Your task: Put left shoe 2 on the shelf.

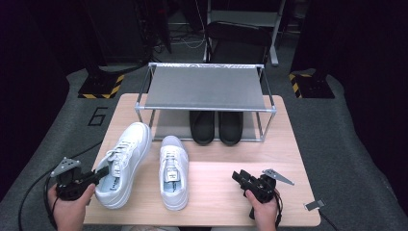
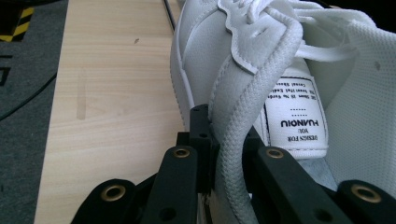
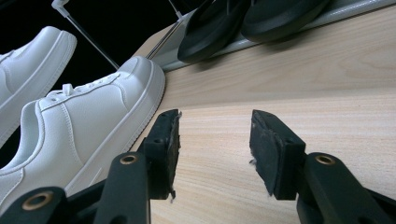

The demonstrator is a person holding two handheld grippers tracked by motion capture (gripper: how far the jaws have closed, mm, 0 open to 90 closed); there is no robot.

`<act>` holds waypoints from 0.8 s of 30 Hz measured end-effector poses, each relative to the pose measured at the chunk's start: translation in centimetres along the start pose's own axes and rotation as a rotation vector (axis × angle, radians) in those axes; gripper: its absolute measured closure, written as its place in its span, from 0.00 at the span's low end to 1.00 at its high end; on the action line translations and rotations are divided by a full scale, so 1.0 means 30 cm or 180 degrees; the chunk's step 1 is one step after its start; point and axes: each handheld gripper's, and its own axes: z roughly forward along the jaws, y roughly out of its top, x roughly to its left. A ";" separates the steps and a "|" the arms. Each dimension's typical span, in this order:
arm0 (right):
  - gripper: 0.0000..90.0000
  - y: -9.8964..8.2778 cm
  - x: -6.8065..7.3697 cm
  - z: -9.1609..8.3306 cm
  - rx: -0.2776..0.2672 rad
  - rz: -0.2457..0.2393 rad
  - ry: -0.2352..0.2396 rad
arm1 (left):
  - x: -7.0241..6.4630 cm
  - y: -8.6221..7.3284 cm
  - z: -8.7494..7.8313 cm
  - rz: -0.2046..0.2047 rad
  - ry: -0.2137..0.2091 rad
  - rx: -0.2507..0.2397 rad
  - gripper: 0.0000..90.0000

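Two white sneakers sit on the wooden table (image 1: 269,154). The left sneaker (image 1: 122,161) is tilted, its heel raised off the table. My left gripper (image 1: 98,176) is shut on its padded heel collar (image 2: 233,140), the jaws pinching the rim beside the insole label (image 2: 295,122). The right sneaker (image 1: 173,171) lies flat, toe pointing at the rack. My right gripper (image 1: 239,177) rests near the table's front edge, to the right of that sneaker (image 3: 79,130). Its jaws stand open over bare wood, with nothing between its pads (image 3: 273,149).
A metal shoe rack (image 1: 204,91) with a grey top shelf stands at the back of the table. A pair of black shoes (image 1: 216,127) sits on its lower level. Dark floor with yellow-black stand bases (image 1: 101,86) surrounds the table.
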 end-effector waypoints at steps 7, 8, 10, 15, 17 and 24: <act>0.58 0.000 -0.001 0.000 -0.0007 0.0004 0.0004 | -0.013 0.034 -0.027 0.0064 -0.0038 -0.0026 0.92; 0.58 0.000 -0.002 0.000 -0.0008 0.0004 0.0003 | -0.014 0.039 -0.030 0.0077 -0.0039 -0.0050 0.92; 0.58 0.001 -0.001 -0.002 -0.0008 0.0001 -0.0005 | -0.017 0.042 -0.033 0.0072 -0.0039 -0.0056 0.92; 0.59 0.001 -0.002 -0.003 -0.0006 -0.0006 -0.0005 | -0.033 0.061 -0.057 0.0132 -0.0065 -0.0110 0.92; 0.59 0.001 -0.001 -0.003 -0.0015 -0.0004 -0.0004 | -0.039 0.067 -0.061 0.0109 -0.0089 -0.0146 0.92; 0.59 0.001 -0.001 -0.005 -0.0026 -0.0012 -0.0021 | -0.049 0.086 -0.074 0.0116 -0.0117 -0.0228 0.92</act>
